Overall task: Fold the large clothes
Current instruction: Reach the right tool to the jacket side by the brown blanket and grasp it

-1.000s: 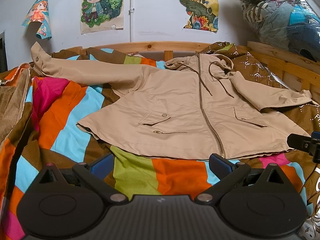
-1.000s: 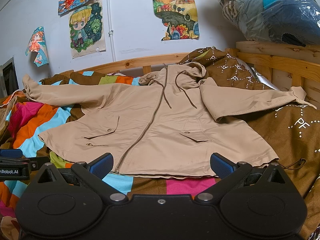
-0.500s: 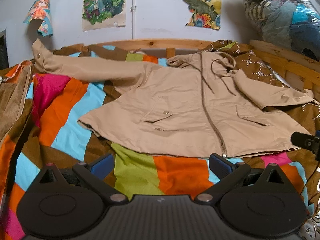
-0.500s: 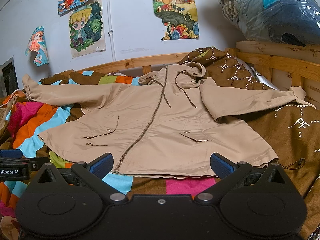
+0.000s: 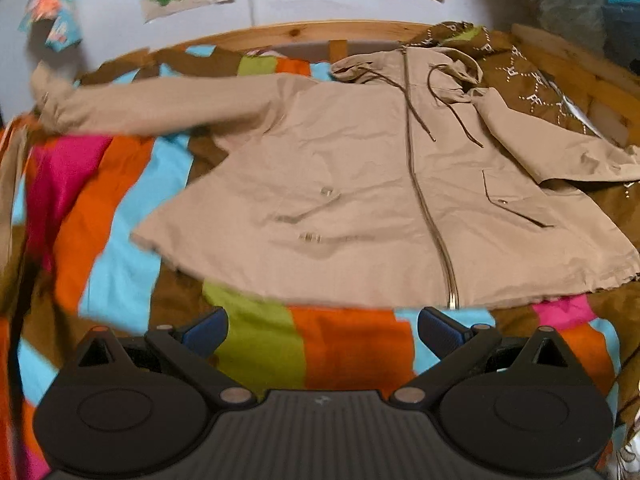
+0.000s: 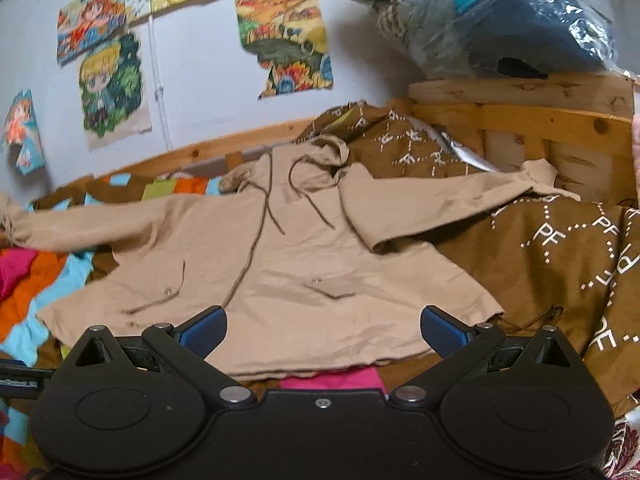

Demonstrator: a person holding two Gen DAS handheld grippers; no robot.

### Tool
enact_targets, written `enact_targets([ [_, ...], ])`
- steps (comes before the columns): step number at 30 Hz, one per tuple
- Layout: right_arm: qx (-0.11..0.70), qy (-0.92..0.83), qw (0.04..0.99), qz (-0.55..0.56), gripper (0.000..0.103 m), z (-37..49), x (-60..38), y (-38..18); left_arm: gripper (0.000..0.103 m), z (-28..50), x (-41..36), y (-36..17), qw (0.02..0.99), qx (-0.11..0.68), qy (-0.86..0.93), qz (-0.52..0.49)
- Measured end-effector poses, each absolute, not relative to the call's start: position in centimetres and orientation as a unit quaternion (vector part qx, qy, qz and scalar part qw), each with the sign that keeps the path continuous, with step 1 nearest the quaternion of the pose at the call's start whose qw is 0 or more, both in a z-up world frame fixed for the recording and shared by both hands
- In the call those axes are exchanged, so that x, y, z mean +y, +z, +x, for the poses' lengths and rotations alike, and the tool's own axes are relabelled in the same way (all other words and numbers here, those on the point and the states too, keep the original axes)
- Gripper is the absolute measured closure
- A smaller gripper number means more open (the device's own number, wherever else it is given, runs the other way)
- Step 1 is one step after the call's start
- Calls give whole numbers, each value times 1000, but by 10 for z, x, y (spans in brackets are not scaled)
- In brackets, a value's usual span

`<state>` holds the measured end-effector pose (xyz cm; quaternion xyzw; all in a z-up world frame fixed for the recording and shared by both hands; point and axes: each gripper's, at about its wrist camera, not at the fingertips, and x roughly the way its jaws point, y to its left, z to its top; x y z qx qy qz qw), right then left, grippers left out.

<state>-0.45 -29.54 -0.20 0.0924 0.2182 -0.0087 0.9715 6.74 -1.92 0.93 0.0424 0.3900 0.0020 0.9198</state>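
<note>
Beige hooded zip-front jacket (image 5: 360,200) lies spread face-up on the striped multicolour bedspread (image 5: 352,344), zipped shut, both sleeves flung out, well ahead of both sets of jaws.

Starting at the left: the jacket's long left-side sleeve (image 5: 152,108) stretches far out beyond the left gripper's (image 5: 322,330) jaws, cuff up by the wooden bed rail (image 5: 304,30). That gripper hovers short of the hem, jaws wide, nothing between the blue pads (image 5: 204,330). The bottom of the zip (image 5: 451,300) sits just ahead of its right-hand finger.

Across to the right gripper (image 6: 322,330): jaws equally wide and empty, hanging over the hem, which runs just below and between the fingers. Off beyond its right finger, the other sleeve (image 6: 440,204) drapes onto a brown patterned blanket (image 6: 552,256).

Handling looks easy enough: thin woven cloth, light and limp, lightly creased, likely to sag and drag rather than hold shape. Drawcords (image 6: 308,200) and pocket flaps may shift. Sensible holds would be a cuff or a hem corner, pinching a single edge and lifting clear so the bedspread beneath doesn't come along.
</note>
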Motion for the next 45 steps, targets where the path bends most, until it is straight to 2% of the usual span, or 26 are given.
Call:
enact_targets([
  [6, 196, 12, 973, 120, 0, 0, -308, 17, 0, 123, -39, 48, 904, 413, -34, 106],
  [12, 208, -5, 967, 145, 0, 27, -351, 44, 0, 175, -55, 66, 909, 399, -68, 103],
  [17, 245, -84, 954, 153, 1, 71, -408, 55, 0, 217, -76, 37, 912, 382, -107, 105],
  [22, 238, -151, 932, 228, 2, 112, -476, 54, 0, 250, -82, -2, 911, 374, -144, 98],
  [26, 238, -178, 915, 271, 6, 155, -506, 43, 0, 280, -82, -26, 900, 392, -160, 99],
  [31, 243, -216, 876, 358, 10, 194, -525, 9, 0, 309, -90, -42, 904, 380, -165, 108],
  [34, 211, -241, 872, 369, 12, 194, -521, -2, 0, 322, -96, -47, 908, 367, -170, 111],
  [37, 193, -264, 872, 365, 19, 199, -523, -2, 0, 335, -97, -48, 912, 362, -162, 104],
  [40, 188, -296, 860, 372, 32, 206, -527, -4, 0, 343, -94, -48, 919, 356, -132, 103],
  [43, 185, -330, 851, 364, 53, 212, -528, -6, 0, 342, -84, -49, 928, 344, -104, 100],
  [45, 186, -356, 847, 348, 73, 214, -526, -7, 0, 341, -72, -52, 927, 351, -98, 89],
])
